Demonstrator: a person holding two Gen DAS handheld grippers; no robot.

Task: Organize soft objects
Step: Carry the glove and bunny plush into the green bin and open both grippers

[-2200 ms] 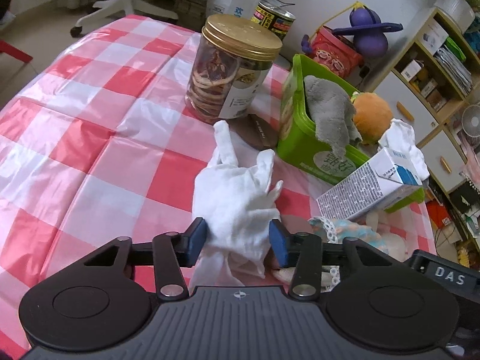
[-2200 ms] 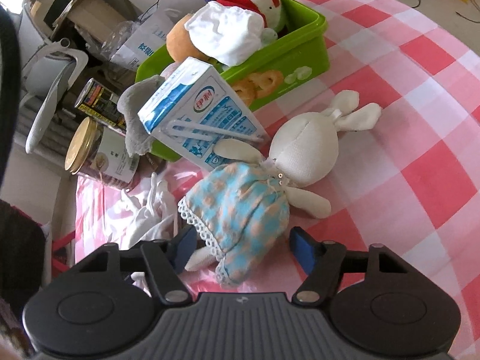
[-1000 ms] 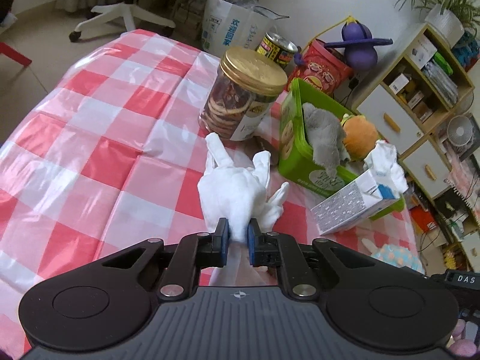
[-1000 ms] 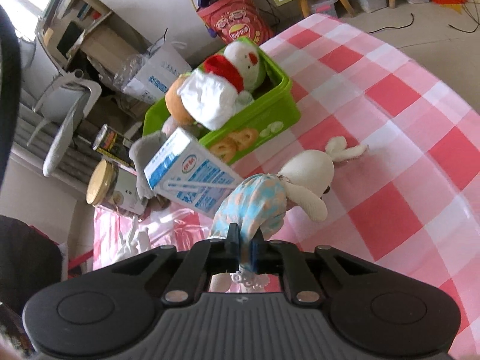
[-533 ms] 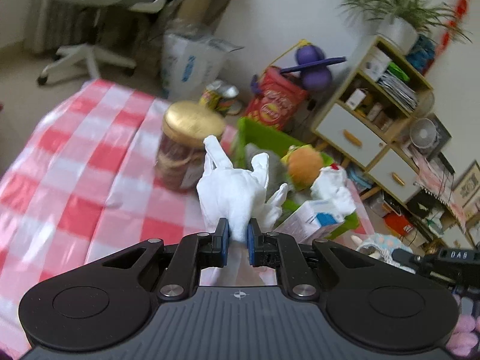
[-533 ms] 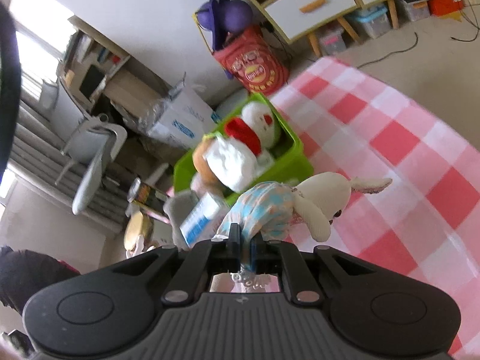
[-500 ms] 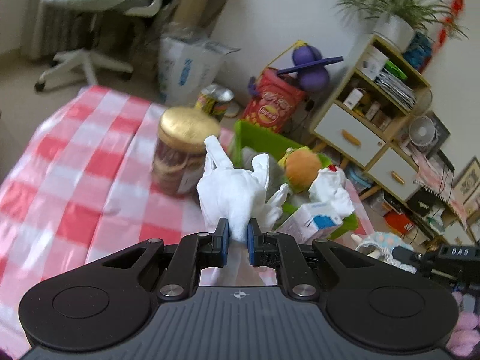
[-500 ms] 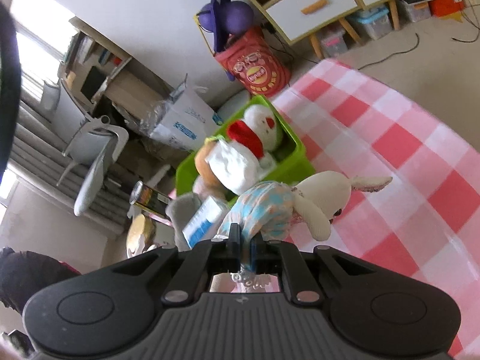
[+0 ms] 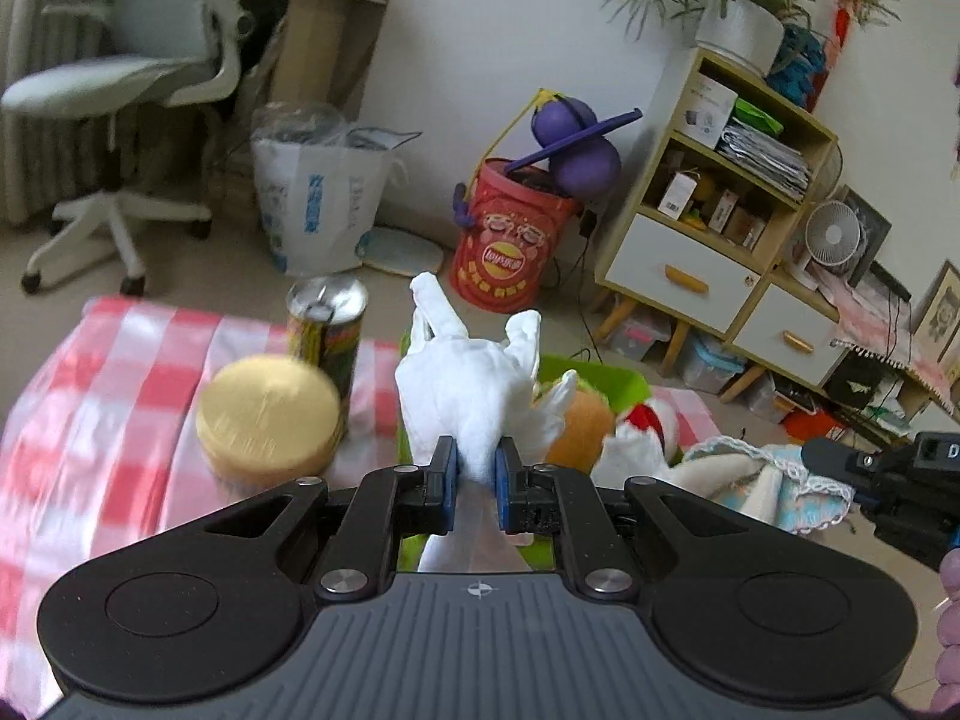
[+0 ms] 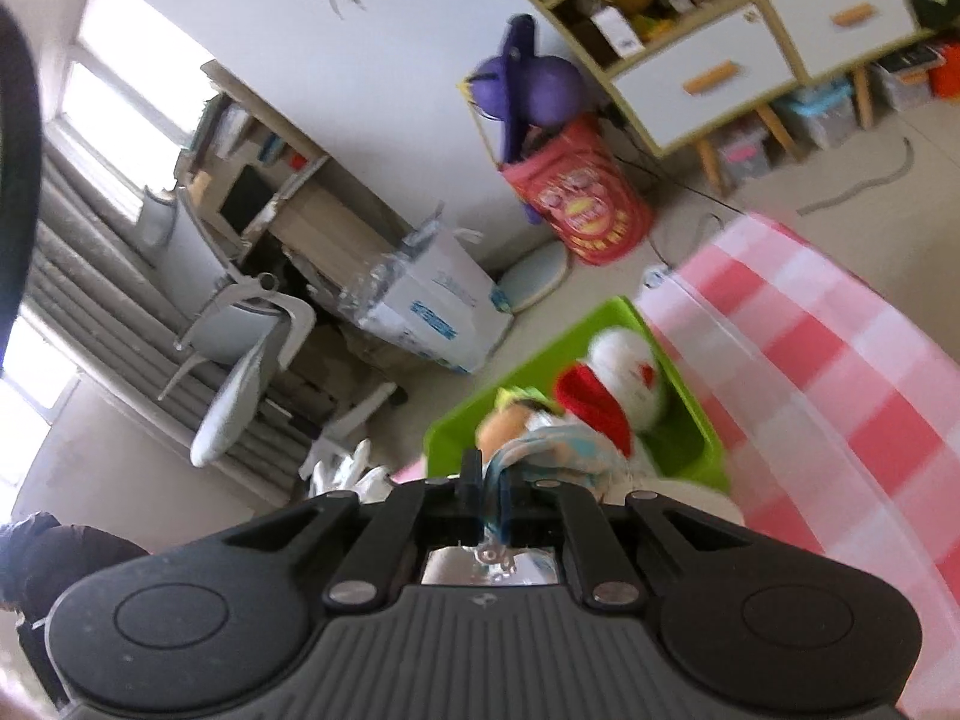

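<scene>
My left gripper (image 9: 475, 483) is shut on a white cloth glove (image 9: 468, 396), held up in the air in front of the green bin (image 9: 624, 381). The bin holds an orange plush (image 9: 582, 429) and a red and white snowman plush (image 9: 651, 423). At the right of the left wrist view, the rabbit doll in a blue dress (image 9: 762, 483) hangs from the right gripper's black body. In the right wrist view my right gripper (image 10: 489, 501) is shut on the doll's blue dress (image 10: 552, 450), over the green bin (image 10: 456, 432) with the snowman plush (image 10: 624, 384). The white glove (image 10: 348, 471) shows at the left.
A gold-lidded jar (image 9: 267, 420) and a tin can (image 9: 327, 324) stand on the pink checked tablecloth (image 9: 120, 372) left of the bin. Beyond the table are an office chair (image 9: 120, 78), a red snack bucket (image 9: 510, 240), a plastic bag (image 9: 318, 204) and a shelf cabinet (image 9: 720, 228).
Both grippers have risen and swung toward the green bin, carrying the glove and the doll off the table. The cameras now look more level, showing more of the room.
</scene>
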